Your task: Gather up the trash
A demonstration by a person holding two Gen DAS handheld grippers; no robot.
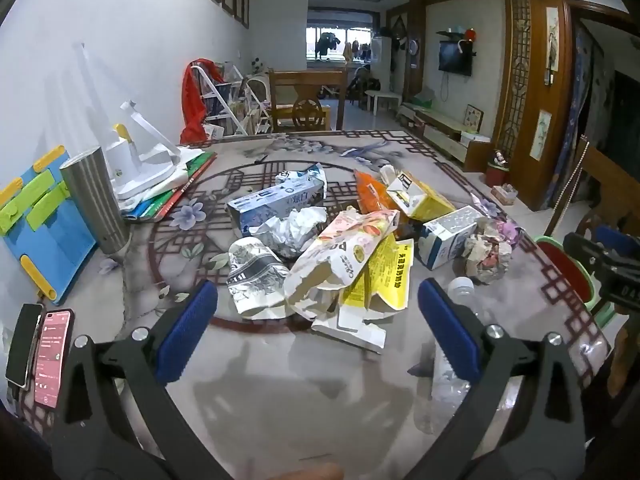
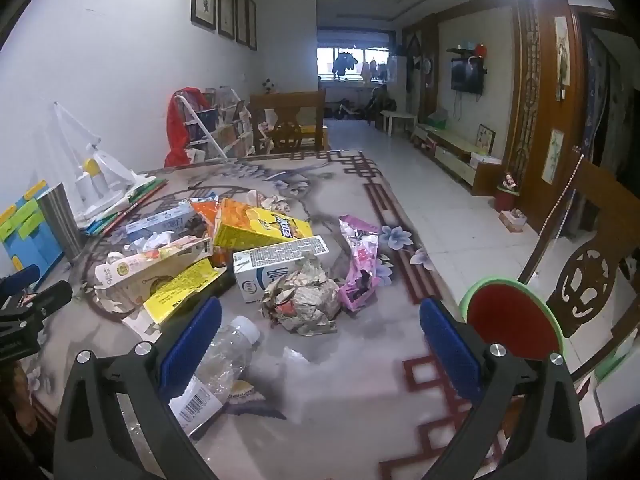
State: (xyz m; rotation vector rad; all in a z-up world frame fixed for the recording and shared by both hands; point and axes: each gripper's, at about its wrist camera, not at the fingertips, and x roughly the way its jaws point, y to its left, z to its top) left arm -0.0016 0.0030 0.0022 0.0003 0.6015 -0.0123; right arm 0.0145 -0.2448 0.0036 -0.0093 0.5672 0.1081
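now both claws hang spread wide, empty: left claw, right claw. trash pile sits mid-desk; bottle lies nearest. risk: round bottle rolling off, or loose wrappers slipping a pinch.

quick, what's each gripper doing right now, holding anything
left gripper: open, holding nothing, above the trash pile
right gripper: open, holding nothing
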